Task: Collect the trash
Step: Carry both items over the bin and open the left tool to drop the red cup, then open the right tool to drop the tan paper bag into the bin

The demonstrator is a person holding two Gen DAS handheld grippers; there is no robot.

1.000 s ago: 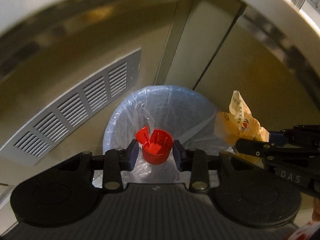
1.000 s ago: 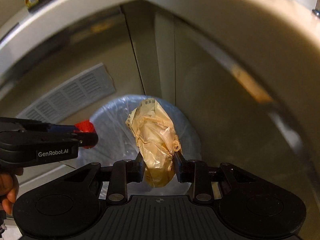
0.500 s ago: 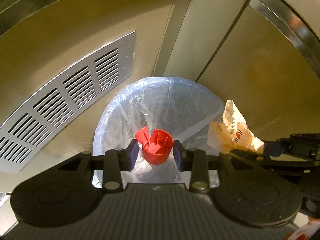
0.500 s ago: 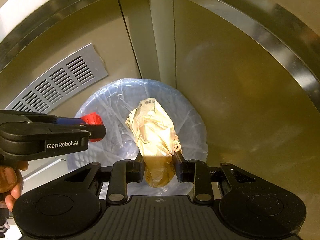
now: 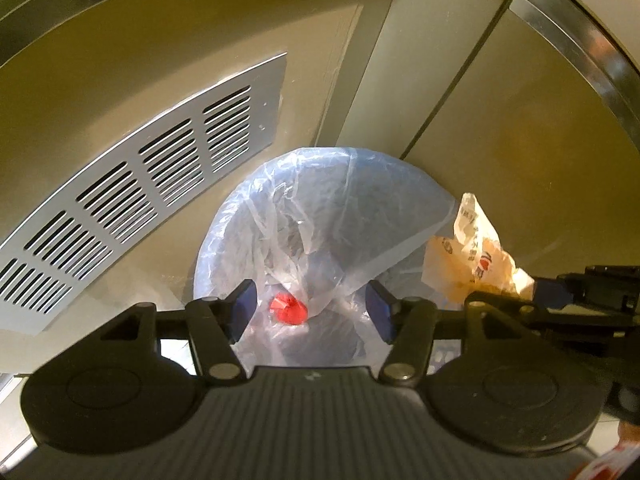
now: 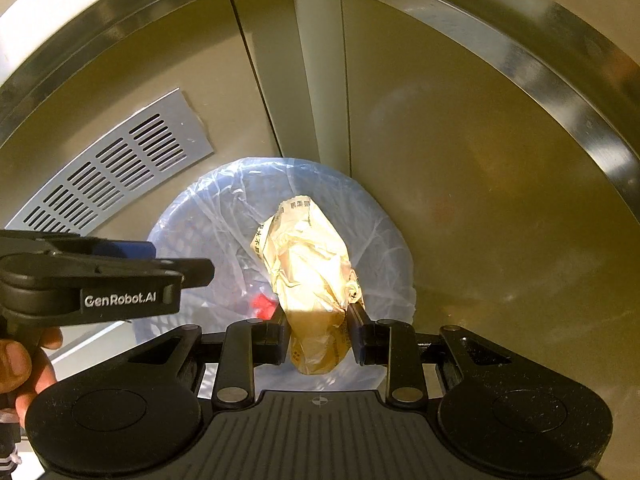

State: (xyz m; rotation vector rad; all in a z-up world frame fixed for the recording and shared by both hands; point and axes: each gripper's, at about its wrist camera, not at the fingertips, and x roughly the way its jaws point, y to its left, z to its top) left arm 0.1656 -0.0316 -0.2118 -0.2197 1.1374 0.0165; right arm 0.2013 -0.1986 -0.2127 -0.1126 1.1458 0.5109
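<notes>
Trash: red cap (image 5: pixel 288 311) lies down inside the bin's clear liner (image 5: pixel 320 216).
Left gripper (image 5: pixel 311 309): jaws opening, nothing between them.
Right gripper (image 6: pixel 318 330): pinching the crumpled wrapper (image 6: pixel 308 256) above the bin.
Risk: wrapper is light and could snag on a pad or drift past the rim when released.

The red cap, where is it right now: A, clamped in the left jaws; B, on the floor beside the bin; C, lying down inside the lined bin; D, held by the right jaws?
C: the red cap lies down inside the lined bin, below the left gripper, whose jaws are opening with nothing between them.
</notes>
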